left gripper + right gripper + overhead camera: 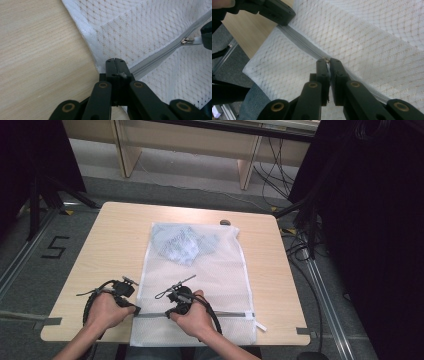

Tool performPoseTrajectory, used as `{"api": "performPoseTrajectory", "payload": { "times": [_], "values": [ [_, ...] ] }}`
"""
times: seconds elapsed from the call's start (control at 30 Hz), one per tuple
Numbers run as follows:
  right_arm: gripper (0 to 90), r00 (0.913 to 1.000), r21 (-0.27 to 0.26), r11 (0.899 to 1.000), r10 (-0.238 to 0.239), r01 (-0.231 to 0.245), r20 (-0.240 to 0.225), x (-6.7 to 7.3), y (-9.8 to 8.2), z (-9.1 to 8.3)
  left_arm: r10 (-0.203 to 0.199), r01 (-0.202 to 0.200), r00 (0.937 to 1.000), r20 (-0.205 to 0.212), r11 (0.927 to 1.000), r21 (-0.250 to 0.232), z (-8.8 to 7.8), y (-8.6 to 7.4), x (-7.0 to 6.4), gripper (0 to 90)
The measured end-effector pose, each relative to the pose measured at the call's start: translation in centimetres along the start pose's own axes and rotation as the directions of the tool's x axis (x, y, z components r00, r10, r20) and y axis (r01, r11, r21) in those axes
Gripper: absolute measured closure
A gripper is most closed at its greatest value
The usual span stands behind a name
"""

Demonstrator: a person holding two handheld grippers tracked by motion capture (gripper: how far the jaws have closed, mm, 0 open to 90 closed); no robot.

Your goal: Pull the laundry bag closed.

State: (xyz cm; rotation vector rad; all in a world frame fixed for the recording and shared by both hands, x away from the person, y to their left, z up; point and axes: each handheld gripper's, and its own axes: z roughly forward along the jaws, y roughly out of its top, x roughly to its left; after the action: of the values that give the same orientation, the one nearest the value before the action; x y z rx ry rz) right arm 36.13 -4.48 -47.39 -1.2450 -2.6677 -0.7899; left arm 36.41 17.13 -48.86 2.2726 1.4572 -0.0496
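While the mesh bag (pixel 200 285) is lying flat on the worktop (pixel 110 245) with clothes (pixel 182 244) inside, I am clamping my left tool (pixel 115 65) on its zipper (pixel 160 56) end and my right tool (pixel 327 64) on the slider (pixel 326 60).

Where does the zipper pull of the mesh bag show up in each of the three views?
High view: the zipper pull sits under the right gripper, on the grey zipper line.
Left gripper view: at the right edge, held by the other gripper.
Right gripper view: pinched between its own jaw tips, centre.
Shared landmark: the grey zipper line across the white mesh bag.
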Motion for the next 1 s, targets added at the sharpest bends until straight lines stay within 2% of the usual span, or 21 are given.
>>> {"api": "performPoseTrajectory", "payload": {
  "times": [0.1, 0.4, 0.43, 0.47, 0.53, 0.77, 0.9, 0.97, 1.0],
  "values": [
    [87.0, 0.9997, 0.009, 1.0, 0.024, -0.024, -0.002, 0.14, -0.05, -0.16, 0.0, 0.0, 1.0, 0.0, 1.0, 0.001, -0.01, 0.0, 0.01, 90.0],
    [87.0, 0.9998, 0.006, 1.0, 0.017, -0.017, 0.009, 0.1, -0.19, -0.42, 0.006, -0.006, 1.0, 0.0, 1.0, 0.003, -0.02, 0.04, 0.09, 90.0],
    [87.0, 1.0, 0.002, 1.0, 0.004, -0.004, 0.001, -0.03, -0.2, -0.43, -0.001, 0.001, 1.0, 0.0, 1.0, 0.003, -0.01, 0.02, 0.03, 90.0],
    [87.0, 0.9998, 0.002, 1.0, 0.018, -0.018, 0.005, 0.05, -0.25, -0.46, -0.002, 0.002, 1.0, 0.0, 1.0, 0.003, -0.02, 0.02, 0.03, 90.0],
    [87.1, 0.9998, 0.008, 1.0, 0.013, -0.014, 0.014, -0.06, -0.32, -0.49, 0.041, -0.041, 0.9992, 0.005, 0.9992, 0.001, 0.02, 0.1, 0.39, 90.0],
    [87.0, 0.9998, 0.001, 1.0, 0.007, -0.007, 0.016, -0.05, -0.28, -0.93, 0.032, -0.032, 0.9995, -0.005, 0.9995, 0.002, -0.05, 0.07, 0.27, 90.0],
    [87.0, 0.9997, 0.008, 1.0, 0.017, -0.017, 0.019, -0.28, -0.37, -0.78, 0.041, -0.041, 0.9991, -0.001, 0.9991, 0.001, -0.04, 0.06, 0.39, 90.0],
    [87.1, 0.9995, 0.012, 1.0, 0.019, -0.019, 0.025, -0.39, -0.43, -0.75, -0.008, 0.008, 1.0, 0.001, 1.0, 0.001, -0.03, -0.04, 0.01, 90.0],
    [87.0, 0.9996, 0.012, 1.0, 0.014, -0.015, 0.025, -0.47, -0.46, -0.74, 0.002, -0.002, 1.0, 0.001, 1.0, 0.003, -0.03, 0.0, 0.07, 90.0]
  ]
}}
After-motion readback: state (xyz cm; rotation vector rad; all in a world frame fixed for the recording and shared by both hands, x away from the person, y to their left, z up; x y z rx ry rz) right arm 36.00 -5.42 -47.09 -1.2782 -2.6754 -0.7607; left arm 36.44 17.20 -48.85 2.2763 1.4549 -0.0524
